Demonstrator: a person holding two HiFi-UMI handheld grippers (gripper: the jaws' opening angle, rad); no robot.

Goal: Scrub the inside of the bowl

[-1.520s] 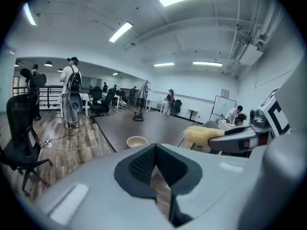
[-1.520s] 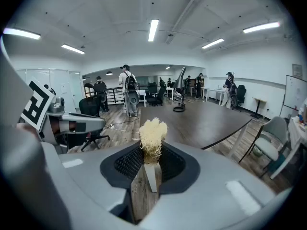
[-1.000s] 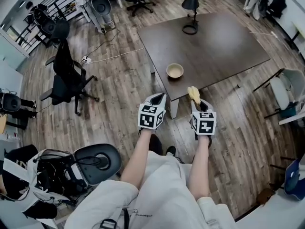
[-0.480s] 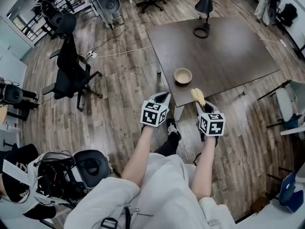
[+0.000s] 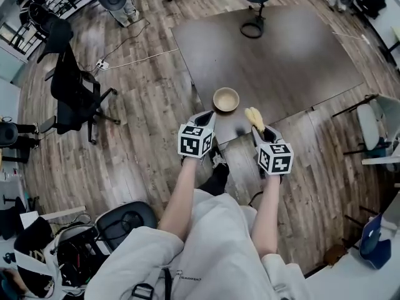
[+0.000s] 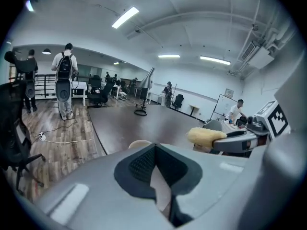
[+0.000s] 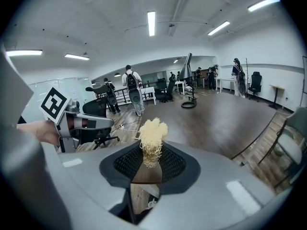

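Office chair: we see a black office chair [image 5: 75, 92] on the wood floor [image 5: 144, 130], well apart from the table, at the far left of the head view.
Left gripper: we see the left gripper [image 5: 208, 117] at the table's near edge, its tips pointing at the bowl and just short of it.
Left jaws: in the left gripper view we read the left gripper [image 6: 154, 147] with its pads meeting at the tips and nothing between them.
Bowl: the bowl [image 5: 226, 99] stands upright on the table near the near edge. Its pale rim [image 6: 139, 143] shows just beyond the left jaws. We see its inside as plain tan.
Scrubber: the yellow scrubber [image 5: 254, 119] sits to the right of the bowl, near it but apart. It also shows in both gripper views [image 6: 204, 135] [image 7: 153, 133].
Right gripper: we see the right gripper [image 5: 259, 131] just beside the table edge, level with the left one.
Right jaws: in the right gripper view we read the right gripper [image 7: 152, 150] clamped on the scrubber's lower end, the tuft standing above the pads.
Table: we see a dark table [image 5: 294, 55] with a black lamp [image 5: 253, 5] at its far side.
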